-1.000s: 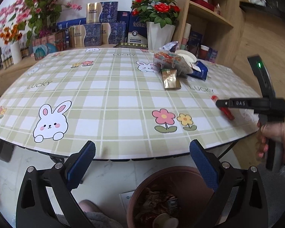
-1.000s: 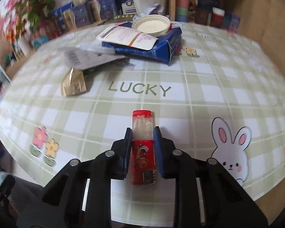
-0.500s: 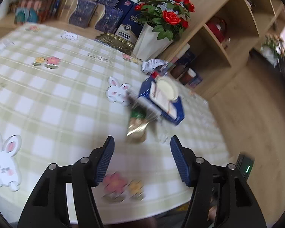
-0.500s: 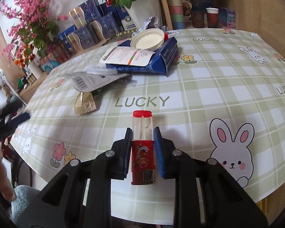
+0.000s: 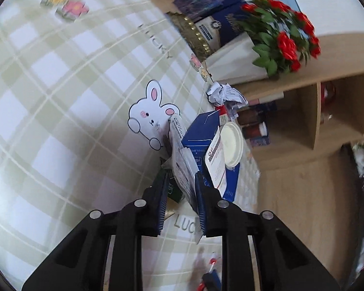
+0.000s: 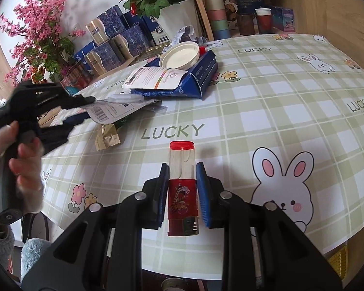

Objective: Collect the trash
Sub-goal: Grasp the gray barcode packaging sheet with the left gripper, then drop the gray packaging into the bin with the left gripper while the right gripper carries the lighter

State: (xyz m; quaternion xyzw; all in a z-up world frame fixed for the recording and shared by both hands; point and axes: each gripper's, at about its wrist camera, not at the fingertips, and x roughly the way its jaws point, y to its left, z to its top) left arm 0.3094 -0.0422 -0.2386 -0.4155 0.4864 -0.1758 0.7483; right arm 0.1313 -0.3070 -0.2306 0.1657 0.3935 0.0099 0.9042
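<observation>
My right gripper point(image 6: 182, 184) is shut on a red toothpick holder point(image 6: 182, 201) with a clear top, held over the checked tablecloth point(image 6: 279, 121). My left gripper point(image 5: 180, 194), rolled on its side, is closing its jaws around a clear barcoded wrapper point(image 5: 182, 162) at the edge of the trash pile. The wrapper stands between the pads, with a gap still showing on one side. The right wrist view shows that left gripper point(image 6: 87, 109) in a hand, at the wrapper point(image 6: 109, 111). Behind it lie a blue carton point(image 6: 199, 77), a white pouch point(image 6: 155, 78), a white lid point(image 6: 179, 55) and a gold wrapper point(image 6: 106, 137).
Crumpled paper point(image 5: 224, 94) lies beyond the carton. A white vase of red roses point(image 6: 179, 17), blue and gold boxes point(image 6: 109, 38) and stacked cups point(image 6: 216, 12) line the table's far side. A wooden shelf point(image 5: 327, 84) stands beside the table.
The left gripper swung from over the trash bin to the pile on the table, rolled sideways, and its jaws narrowed around the clear wrapper. The right gripper kept its grip on the red holder.
</observation>
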